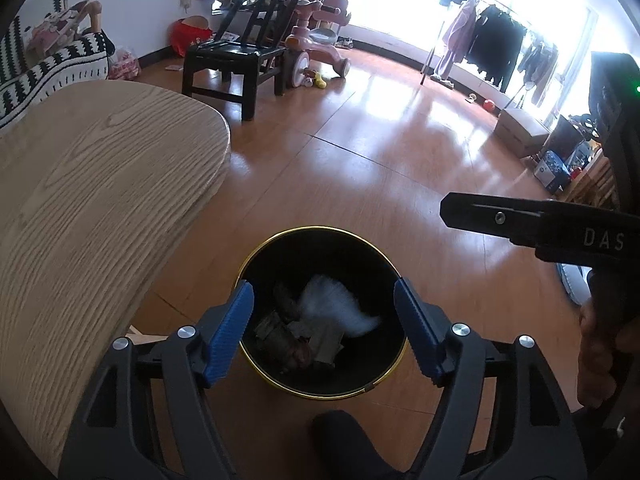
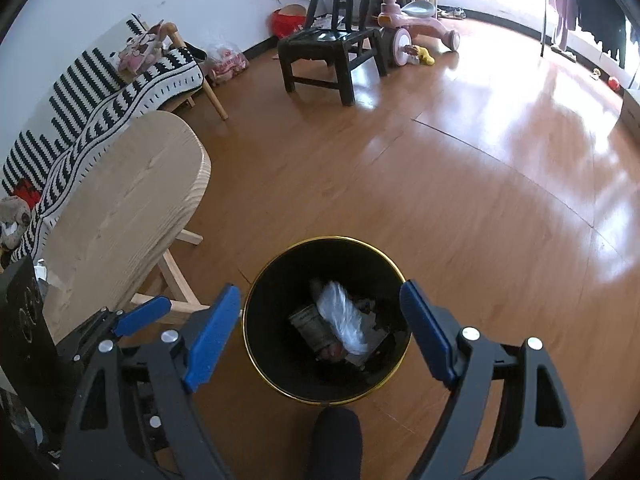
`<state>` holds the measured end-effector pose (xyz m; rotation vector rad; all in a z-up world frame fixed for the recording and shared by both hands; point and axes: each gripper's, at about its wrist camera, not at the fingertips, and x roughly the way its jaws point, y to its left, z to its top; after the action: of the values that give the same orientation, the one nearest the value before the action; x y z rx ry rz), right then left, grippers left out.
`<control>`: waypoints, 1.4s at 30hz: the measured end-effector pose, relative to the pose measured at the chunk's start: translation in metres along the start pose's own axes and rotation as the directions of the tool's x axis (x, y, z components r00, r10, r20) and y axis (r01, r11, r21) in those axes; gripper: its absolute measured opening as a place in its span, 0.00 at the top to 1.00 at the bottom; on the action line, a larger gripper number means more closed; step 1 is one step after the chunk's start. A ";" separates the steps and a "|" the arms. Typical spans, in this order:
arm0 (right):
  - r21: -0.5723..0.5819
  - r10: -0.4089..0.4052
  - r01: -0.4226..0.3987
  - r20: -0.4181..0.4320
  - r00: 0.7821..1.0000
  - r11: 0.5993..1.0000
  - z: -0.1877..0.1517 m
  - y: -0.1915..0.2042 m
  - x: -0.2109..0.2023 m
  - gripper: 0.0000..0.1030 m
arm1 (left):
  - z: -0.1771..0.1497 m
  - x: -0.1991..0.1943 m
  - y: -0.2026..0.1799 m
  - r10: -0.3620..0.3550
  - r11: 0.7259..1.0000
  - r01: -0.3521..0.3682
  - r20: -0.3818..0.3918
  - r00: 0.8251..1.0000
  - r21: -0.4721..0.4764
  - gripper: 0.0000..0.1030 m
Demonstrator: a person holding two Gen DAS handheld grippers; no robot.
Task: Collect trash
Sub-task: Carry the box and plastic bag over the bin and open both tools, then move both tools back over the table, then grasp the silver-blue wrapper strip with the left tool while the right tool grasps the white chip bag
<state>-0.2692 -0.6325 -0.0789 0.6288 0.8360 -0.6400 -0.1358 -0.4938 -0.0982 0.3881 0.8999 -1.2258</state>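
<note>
A black trash bin with a gold rim (image 1: 256, 256) stands on the wooden floor, also in the right wrist view (image 2: 280, 252). Inside lie a white crumpled tissue or plastic (image 1: 340, 304) (image 2: 340, 316) and brown paper scraps (image 1: 280, 340) (image 2: 312, 324). My left gripper (image 1: 324, 328) hangs open and empty right over the bin. My right gripper (image 2: 320, 332) is open and empty above the bin too; it shows from the side in the left wrist view (image 1: 452, 210). The left gripper's blue fingertips (image 2: 140, 316) show at the left of the right wrist view.
A light wooden oval table (image 1: 80, 200) (image 2: 120, 208) stands left of the bin. A black chair (image 1: 236, 56) (image 2: 332, 48), a pink tricycle (image 1: 316, 40), a striped blanket on a sofa (image 2: 100, 92) and a clothes rack (image 1: 492, 40) lie farther off. My foot (image 2: 336, 440) is by the bin.
</note>
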 end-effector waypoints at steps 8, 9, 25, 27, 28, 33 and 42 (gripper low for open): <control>0.011 0.001 -0.001 0.009 1.000 1.000 0.003 0.002 -0.004 0.23 | 0.004 -0.012 0.003 -0.004 1.000 0.004 0.017 1.000 -0.009 0.25; 0.019 0.004 -0.004 0.019 1.000 1.000 0.004 0.003 -0.007 0.23 | 0.005 -0.016 0.003 -0.013 1.000 0.013 0.024 1.000 -0.012 0.21; -0.135 0.157 -0.148 0.061 0.986 0.980 0.023 0.141 -0.017 0.20 | -0.008 -0.163 0.145 0.216 0.963 -0.178 0.184 0.959 -0.201 0.13; -0.174 0.188 -0.177 0.046 0.981 0.969 0.022 0.174 -0.014 0.19 | -0.020 -0.188 0.180 0.275 0.942 -0.225 0.187 0.943 -0.250 0.12; -0.200 0.210 -0.200 0.031 0.977 0.959 0.020 0.195 -0.011 0.19 | -0.028 -0.202 0.199 0.307 0.928 -0.251 0.185 0.933 -0.274 0.12; -0.308 0.287 -0.280 -0.022 0.958 0.909 0.012 0.289 0.003 0.19 | -0.069 -0.254 0.275 0.461 0.857 -0.389 0.164 0.872 -0.338 0.12; -0.463 0.358 -0.384 -0.146 0.922 0.799 -0.019 0.438 0.042 0.19 | -0.122 -0.279 0.381 0.551 0.793 -0.495 0.072 0.831 -0.356 0.12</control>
<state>0.0598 -0.3472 -0.0145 0.3319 0.8493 -0.0403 0.1522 -0.1054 -0.0353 0.2371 0.7547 -0.5680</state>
